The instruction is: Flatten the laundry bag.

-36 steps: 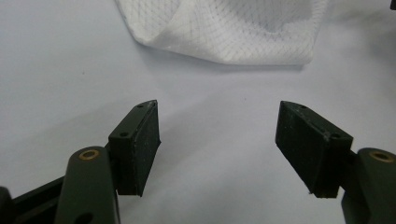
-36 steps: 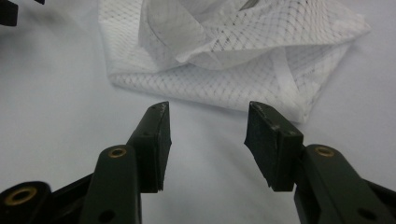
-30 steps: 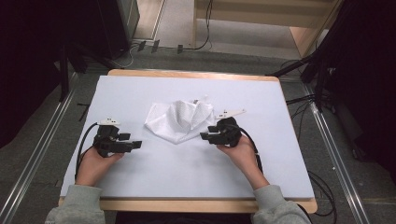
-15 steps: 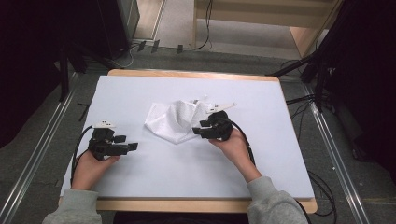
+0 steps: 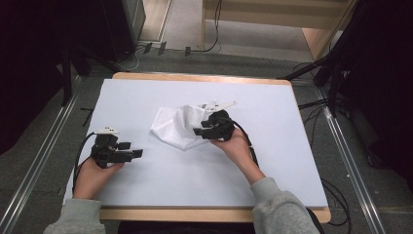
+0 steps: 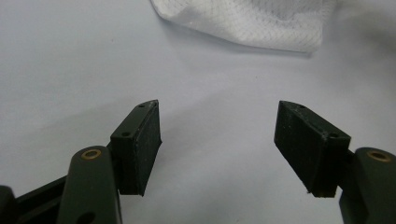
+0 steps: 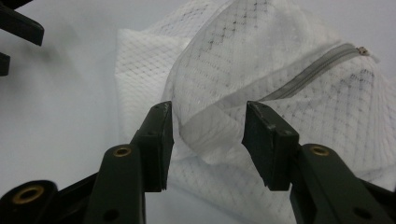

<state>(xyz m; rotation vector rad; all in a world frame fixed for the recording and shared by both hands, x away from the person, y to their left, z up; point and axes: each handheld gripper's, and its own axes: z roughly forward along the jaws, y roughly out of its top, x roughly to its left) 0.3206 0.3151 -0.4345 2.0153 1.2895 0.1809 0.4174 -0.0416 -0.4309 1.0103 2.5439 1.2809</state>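
Working from the white table cover (image 5: 160, 190) down, we see the mesh bag (image 5: 178, 127) lying crumpled near the middle of it, slightly toward the far edge. Our right gripper (image 5: 200, 131) is at the bag's right side, its jaws partly apart with a raised fold of mesh (image 7: 211, 133) sitting between them, not yet pinched as far as we can judge. Our left gripper (image 5: 138, 153) rests on the cover well to the left of the bag, jaws wide apart and holding nothing; in its own view the bag's near edge (image 6: 252, 32) lies ahead, apart from the jaws.

To do this step well, we judge the right jaws should close squarely on that fold, deep enough that the slippery mesh cannot slide out, and clear of the zipper (image 7: 308, 74) running toward its small pull (image 7: 361, 50). Catching one layer only would let the bag open up; grabbing both would just drag the whole bundle. Our left gripper looks ready to come in and steady the near edge.
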